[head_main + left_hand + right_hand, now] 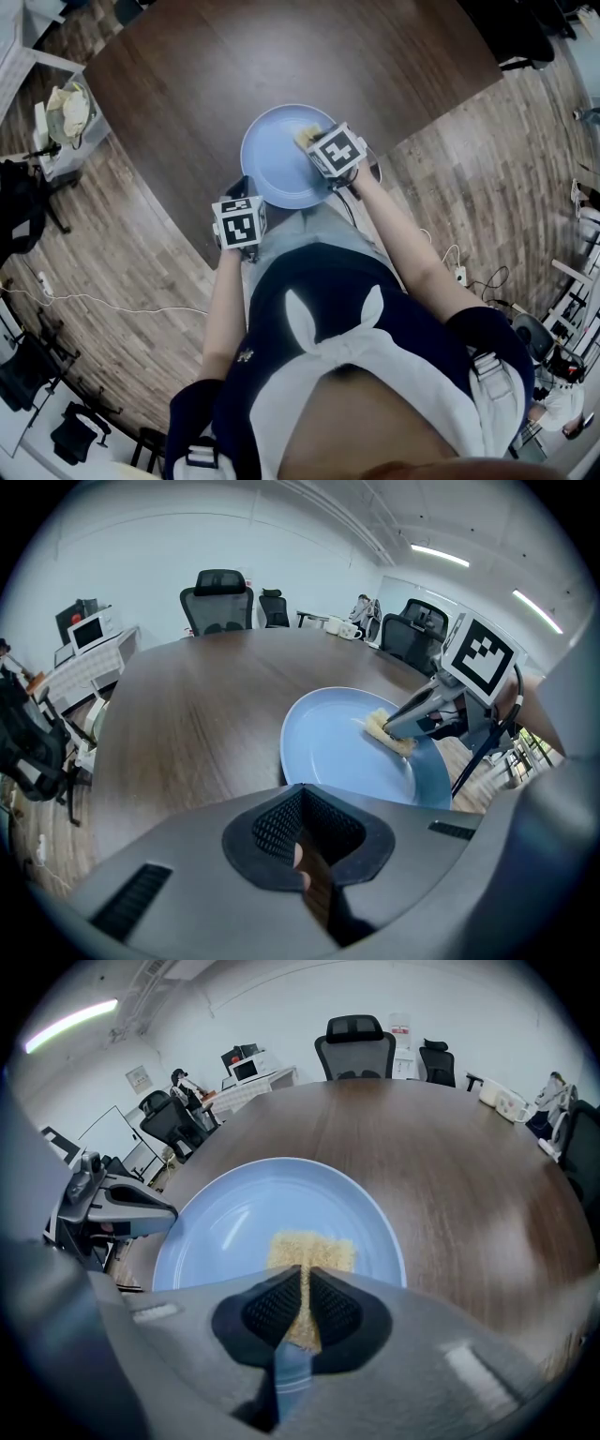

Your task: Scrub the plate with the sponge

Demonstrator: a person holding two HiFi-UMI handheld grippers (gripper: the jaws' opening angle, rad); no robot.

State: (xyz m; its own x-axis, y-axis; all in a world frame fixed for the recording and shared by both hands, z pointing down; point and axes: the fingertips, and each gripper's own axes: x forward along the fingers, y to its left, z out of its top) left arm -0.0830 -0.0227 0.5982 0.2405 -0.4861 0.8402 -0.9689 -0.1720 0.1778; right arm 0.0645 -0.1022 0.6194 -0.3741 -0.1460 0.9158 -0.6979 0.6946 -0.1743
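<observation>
the blue plate (230, 1222) lies flat on the dark wooden worktop (450, 1157), near the edge where the person stands. the yellow sponge (314, 1248) lies on the inner face of the plate, at the side nearer to the right gripper (302, 1277). this gripper is closed on the near edge of the sponge. its two jaws pinch a thin part of it, and the rest spreads out flat in front of them, touching the plate. i think it is held so low and flat so that a wide face of the sponge rubs the plate, not only a corner.

the left gripper (301, 797) has its jaws together and nothing is between them. in the right gripper view its tip is just beside the rim of the plate, at the left side. whether it really touches the rim, i cannot tell. probably it stands there to stop the plate from sliding when the sponge pushes.

the scrubbing seems to be under way. the plate looks smooth and light, so it may slip on the worktop if the push is too strong.
</observation>
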